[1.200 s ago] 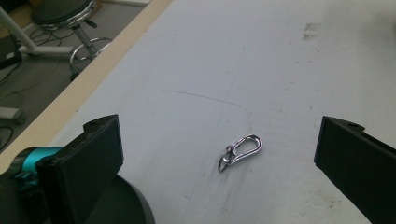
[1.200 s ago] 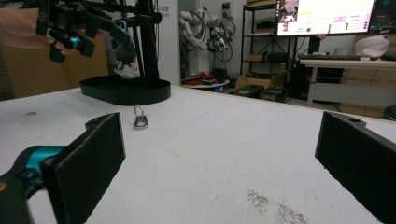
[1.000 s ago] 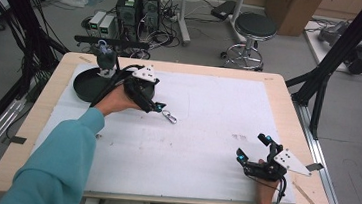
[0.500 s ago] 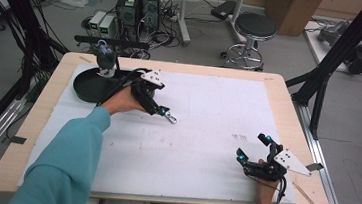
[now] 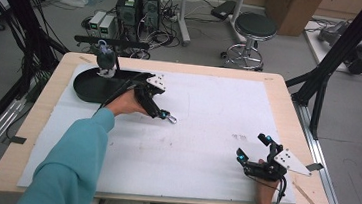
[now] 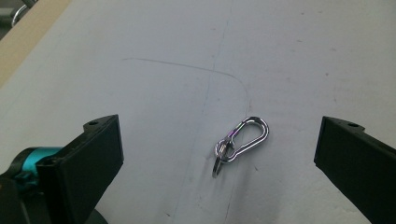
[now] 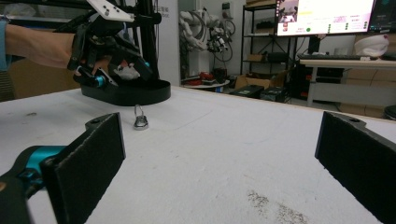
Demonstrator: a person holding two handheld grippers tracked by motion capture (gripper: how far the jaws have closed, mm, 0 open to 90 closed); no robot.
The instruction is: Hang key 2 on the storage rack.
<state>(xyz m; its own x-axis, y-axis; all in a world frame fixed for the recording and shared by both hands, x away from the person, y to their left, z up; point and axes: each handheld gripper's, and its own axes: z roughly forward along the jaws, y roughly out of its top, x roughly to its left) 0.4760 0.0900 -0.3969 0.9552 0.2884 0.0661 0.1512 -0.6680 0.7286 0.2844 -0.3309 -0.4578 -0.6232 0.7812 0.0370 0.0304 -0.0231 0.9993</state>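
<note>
A small silver carabiner (image 5: 172, 118) with a ring on it lies flat on the white mat. In the left gripper view the carabiner (image 6: 243, 141) rests between the wide-apart black jaws, nearer the right one. My left gripper (image 5: 164, 113) is open and hovers just over it, held by a hand in a teal sleeve. My right gripper (image 5: 251, 147) rests open near the table's front right, with nothing between its fingers. Its own view looks low across the mat at the carabiner (image 7: 140, 120) and the left gripper (image 7: 108, 58) beyond.
A black oval tray (image 5: 86, 89) sits at the mat's back left, behind the left hand, with a small dark object (image 5: 106, 58) standing at its far rim. The white mat (image 5: 208, 114) covers most of the wooden table (image 5: 42, 114). Black frame posts flank the table.
The left gripper has edged slightly right toward the carabiner, jaws staying open. The carabiner and the right gripper have not moved.
</note>
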